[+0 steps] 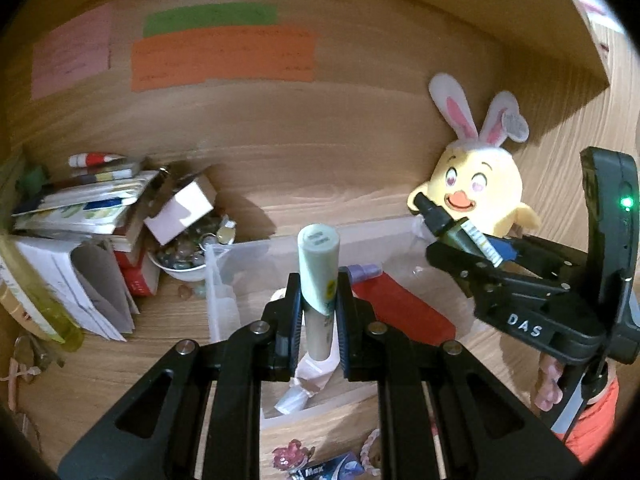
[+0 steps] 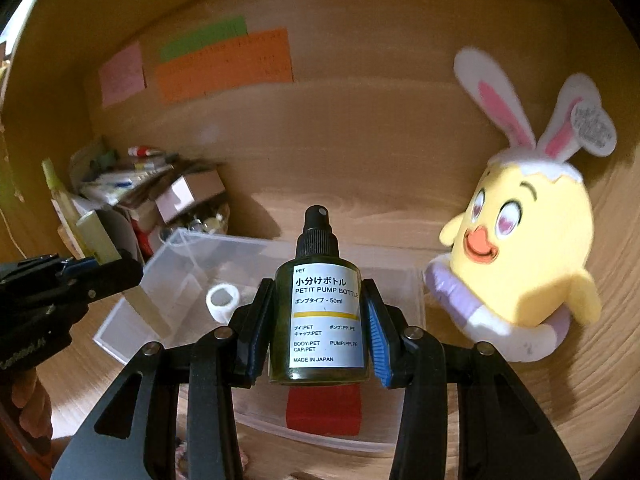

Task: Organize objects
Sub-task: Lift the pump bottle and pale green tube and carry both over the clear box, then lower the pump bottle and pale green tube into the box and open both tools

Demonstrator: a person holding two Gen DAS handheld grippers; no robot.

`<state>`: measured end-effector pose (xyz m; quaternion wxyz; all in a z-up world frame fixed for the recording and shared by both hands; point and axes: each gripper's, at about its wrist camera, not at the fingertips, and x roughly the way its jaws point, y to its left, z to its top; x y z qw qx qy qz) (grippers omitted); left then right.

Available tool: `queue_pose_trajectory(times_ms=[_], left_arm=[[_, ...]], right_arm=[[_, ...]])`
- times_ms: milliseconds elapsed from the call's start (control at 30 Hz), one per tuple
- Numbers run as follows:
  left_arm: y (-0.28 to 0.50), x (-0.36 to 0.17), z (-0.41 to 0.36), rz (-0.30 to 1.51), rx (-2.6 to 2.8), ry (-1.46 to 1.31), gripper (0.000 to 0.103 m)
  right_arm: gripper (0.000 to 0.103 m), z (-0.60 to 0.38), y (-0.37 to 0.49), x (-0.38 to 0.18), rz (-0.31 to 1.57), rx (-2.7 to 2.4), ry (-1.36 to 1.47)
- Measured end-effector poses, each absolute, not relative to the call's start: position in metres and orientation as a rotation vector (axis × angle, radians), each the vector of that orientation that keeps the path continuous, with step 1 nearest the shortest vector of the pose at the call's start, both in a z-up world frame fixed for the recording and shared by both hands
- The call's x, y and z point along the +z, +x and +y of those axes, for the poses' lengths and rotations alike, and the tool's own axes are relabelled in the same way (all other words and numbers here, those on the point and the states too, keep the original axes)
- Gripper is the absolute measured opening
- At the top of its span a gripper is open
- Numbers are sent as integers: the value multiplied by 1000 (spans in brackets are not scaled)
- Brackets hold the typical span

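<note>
Bottle (image 2: 325, 312) and tube (image 1: 318, 280) are both in my grip already, one per tool, and what matters now is the clear bin (image 1: 256, 252) lying just ahead of and below both of them. My right tool (image 2: 320, 320) is clamped on the dark pump bottle across its labelled body, nozzle pointing away from me, so its long axis runs forward along the fingers. My left tool (image 1: 319, 296) is squeezed nearly shut on the pale green tube, which also stands along the fingers with its flat cap end farthest from me.

From the right wrist view the bottle sits right over the bin's middle, with a red packet (image 2: 323, 408) on the bin floor beneath it and a small white ring (image 2: 222, 301) in the bin off to the left of the tool. From the left wrist view the tube hangs over the bin's near left part. I judge the right hand the better placed to drop first, since its bottle is already above bare bin floor; laid down as held, the bottle would lie front to back.

The bin rests on a wooden counter (image 1: 160, 360) set inside a wooden alcove, with coloured paper notes (image 1: 222, 58) on the back wall. Beyond the right tool and to its right sits a yellow chick toy (image 2: 524, 256) with rabbit ears, just beside the bin's far right corner. Far to the left is a heap of books (image 1: 80, 216), a small box and a bowl of beads (image 1: 180, 260).
</note>
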<state>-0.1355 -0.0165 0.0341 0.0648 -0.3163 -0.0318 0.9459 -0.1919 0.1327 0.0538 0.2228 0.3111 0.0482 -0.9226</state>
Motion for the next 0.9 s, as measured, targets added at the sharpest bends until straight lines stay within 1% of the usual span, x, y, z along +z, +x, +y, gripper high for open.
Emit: queue_pose_trajectory(times_ms=[400,633,900], left_arm=[[-157,2,1,-136,2725,-1063,15],[-169,-15,-9,-254,2615,-1155,15],[-169,-19,-17,-267,2650,-1177,16]], right_arm=[[38,127,-209,21,170,-2514,1006],[38,117,-207,11,232,-2505,1031],[38,109,-206,3,269,-2496,1046]])
